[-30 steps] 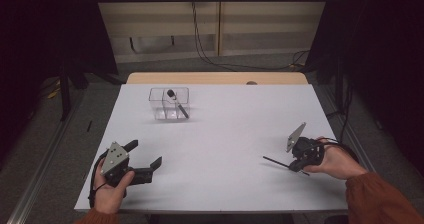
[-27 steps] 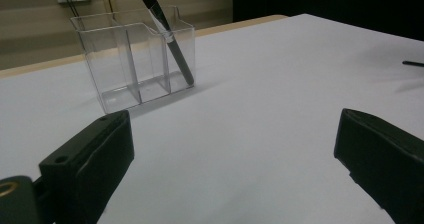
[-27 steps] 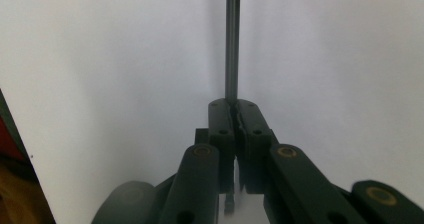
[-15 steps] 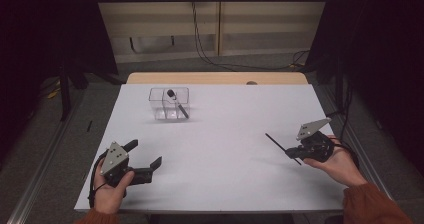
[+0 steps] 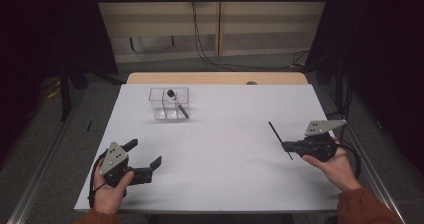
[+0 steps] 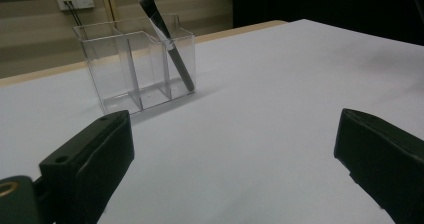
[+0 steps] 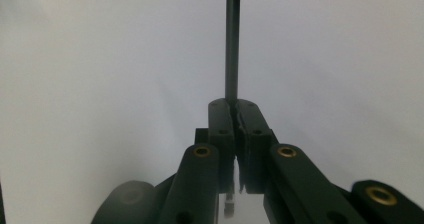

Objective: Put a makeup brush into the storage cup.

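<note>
Table top (image 5: pixel 225 149): smooth matt white sheet, paper-like or laminate; cannot tell which. Bare light wood strip along its far edge.
Organiser (image 6: pixel 135 66): clear, glossy hard plastic, thin dividing walls, light glinting on the rims.
Brush (image 6: pixel 167 44) in the organiser: dark matt handle, soft pale bristle tip.
Thin rod (image 7: pixel 232 39) in the right gripper (image 7: pixel 235 106): black, smooth, faint sheen.
Left gripper (image 6: pixel 235 149): matt black plastic jaws. Right gripper carries brass-coloured metal rivets; grey matt plate on top.
Sleeve (image 5: pixel 365 206): rust-coloured knitted cloth.

Black tongs (image 5: pixel 286 146) grip a black stick (image 5: pixel 280 140); the organizer (image 5: pixel 169 104) is clear.
</note>
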`<state>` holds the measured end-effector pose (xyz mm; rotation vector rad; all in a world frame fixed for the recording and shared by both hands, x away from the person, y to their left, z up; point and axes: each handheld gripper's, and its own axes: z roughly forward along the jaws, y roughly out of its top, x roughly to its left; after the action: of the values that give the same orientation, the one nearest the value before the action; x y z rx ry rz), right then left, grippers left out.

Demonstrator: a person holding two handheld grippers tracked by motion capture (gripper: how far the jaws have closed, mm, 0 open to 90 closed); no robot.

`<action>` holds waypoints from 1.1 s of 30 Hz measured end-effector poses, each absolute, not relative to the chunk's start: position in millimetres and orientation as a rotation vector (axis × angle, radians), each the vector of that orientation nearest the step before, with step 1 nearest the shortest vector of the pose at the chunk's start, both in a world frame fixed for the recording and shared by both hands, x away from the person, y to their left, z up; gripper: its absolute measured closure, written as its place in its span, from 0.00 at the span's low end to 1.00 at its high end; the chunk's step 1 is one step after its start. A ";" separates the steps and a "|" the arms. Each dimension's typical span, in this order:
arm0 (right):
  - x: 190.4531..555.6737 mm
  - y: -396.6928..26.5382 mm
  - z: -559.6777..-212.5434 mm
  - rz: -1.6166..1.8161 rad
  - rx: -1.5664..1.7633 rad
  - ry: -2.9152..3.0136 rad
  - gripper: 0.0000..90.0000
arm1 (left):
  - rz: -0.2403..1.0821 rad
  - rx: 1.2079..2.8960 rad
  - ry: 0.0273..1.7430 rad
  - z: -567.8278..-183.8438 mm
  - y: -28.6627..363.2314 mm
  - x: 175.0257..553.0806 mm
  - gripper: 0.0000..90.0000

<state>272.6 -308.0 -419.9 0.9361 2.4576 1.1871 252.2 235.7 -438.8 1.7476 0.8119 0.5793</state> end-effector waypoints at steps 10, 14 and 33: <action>268.1 -312.8 -422.1 1.388 1.010 2.272 0.97 | 0.584 1.745 0.808 -437.9 236.5 251.6 0.03; 267.5 -312.9 -418.4 1.458 1.011 2.240 0.97 | 0.579 1.744 0.811 -437.9 236.6 251.4 0.03; 265.7 -280.1 -408.8 1.598 0.877 2.298 0.97 | 0.571 1.741 0.799 -437.2 236.7 250.0 0.03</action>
<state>265.7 -280.1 -408.8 0.8773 2.2977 1.5983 250.0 236.7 -437.2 1.7407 0.7993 0.5711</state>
